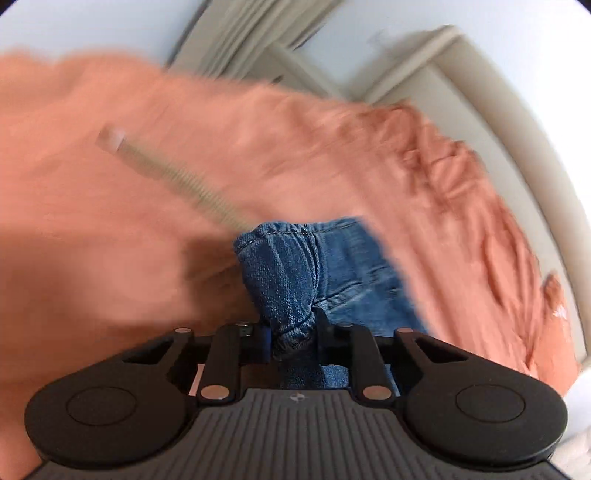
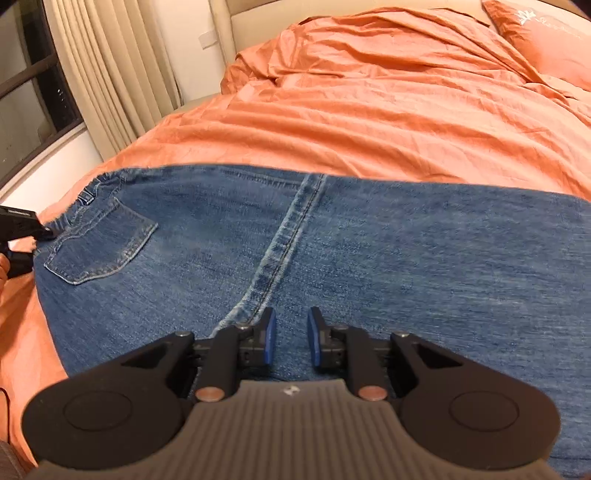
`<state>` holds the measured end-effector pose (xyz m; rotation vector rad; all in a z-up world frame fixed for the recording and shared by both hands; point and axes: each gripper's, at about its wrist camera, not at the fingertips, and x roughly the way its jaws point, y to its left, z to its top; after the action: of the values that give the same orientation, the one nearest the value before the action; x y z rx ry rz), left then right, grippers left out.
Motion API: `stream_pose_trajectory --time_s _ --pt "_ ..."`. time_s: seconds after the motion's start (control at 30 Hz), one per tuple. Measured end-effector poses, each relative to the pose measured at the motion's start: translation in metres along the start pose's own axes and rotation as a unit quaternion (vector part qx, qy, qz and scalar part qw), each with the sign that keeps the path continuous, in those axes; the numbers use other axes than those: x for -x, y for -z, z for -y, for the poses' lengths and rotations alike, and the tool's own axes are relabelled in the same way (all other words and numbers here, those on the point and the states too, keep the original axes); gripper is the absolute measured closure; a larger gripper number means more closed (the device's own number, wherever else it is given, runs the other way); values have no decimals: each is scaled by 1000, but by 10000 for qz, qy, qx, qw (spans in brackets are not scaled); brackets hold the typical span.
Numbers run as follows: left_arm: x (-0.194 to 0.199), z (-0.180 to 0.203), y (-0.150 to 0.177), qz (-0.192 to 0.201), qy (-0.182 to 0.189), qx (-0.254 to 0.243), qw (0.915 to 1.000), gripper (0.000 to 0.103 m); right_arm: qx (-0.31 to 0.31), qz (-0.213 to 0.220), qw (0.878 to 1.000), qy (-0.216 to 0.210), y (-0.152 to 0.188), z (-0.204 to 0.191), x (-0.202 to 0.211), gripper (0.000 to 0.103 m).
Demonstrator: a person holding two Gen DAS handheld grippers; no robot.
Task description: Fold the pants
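Left gripper (image 1: 293, 332): jaws drawn close together with a bunched fold of the jeans (image 1: 295, 280) pinched between them — a stitched hem or waistband edge rises out of the grip. Its own view is heavily blurred. In the right wrist view the same tool (image 2: 44, 232) appears at the far left edge, its tip against the gathered waistband of the jeans (image 2: 332, 258), just beside the back pocket (image 2: 101, 243).

Right gripper (image 2: 291, 339): blue pads (image 2: 271, 338) stand a narrow gap apart, with denim lying flat beneath and between them. Whether the pads pinch a fold of that cloth cannot be told from this view; no bunching is visible. The tool sits just right of the thick double-stitched seam (image 2: 284, 243) that runs up the middle of the garment.

Task item: the jeans lie spread, back side up, across the near part of the bed, the waistband to the left and the cloth running off the right edge of the right wrist view.

Surface: an orange bedsheet (image 2: 369, 122), creased, with rumpled folds toward the far end and an orange pillow (image 2: 546, 40) bearing a white emblem at upper right.

Room: a pale upholstered headboard (image 2: 255, 22), cream pleated curtains (image 2: 110, 74) to the left, and a dark window (image 2: 33, 92) beside them. A pale ribbed strap or cord (image 1: 173, 177) crosses the sheet in the left wrist view — too blurred to identify.
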<state>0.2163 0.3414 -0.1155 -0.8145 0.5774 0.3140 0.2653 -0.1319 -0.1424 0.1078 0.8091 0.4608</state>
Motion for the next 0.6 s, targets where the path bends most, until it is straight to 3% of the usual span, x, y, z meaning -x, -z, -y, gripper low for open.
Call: stream_pose_trajectory --time_s 0.13,0.27,0.47,0.6 --pt "38 55 0 377 202 -683 9967 85 -197 150 9997 7 -9 5 32 86" --pt "73 126 21 808 343 -1599 9832 86 -201 179 9996 109 -16 15 72 86" --pt "99 235 98 1107 283 -3225 9397 86 -451 342 9976 398 -9 47 132 83" --pt "96 291 174 1145 339 -4194 8999 86 -1053 404 9930 347 5 78 155 82"
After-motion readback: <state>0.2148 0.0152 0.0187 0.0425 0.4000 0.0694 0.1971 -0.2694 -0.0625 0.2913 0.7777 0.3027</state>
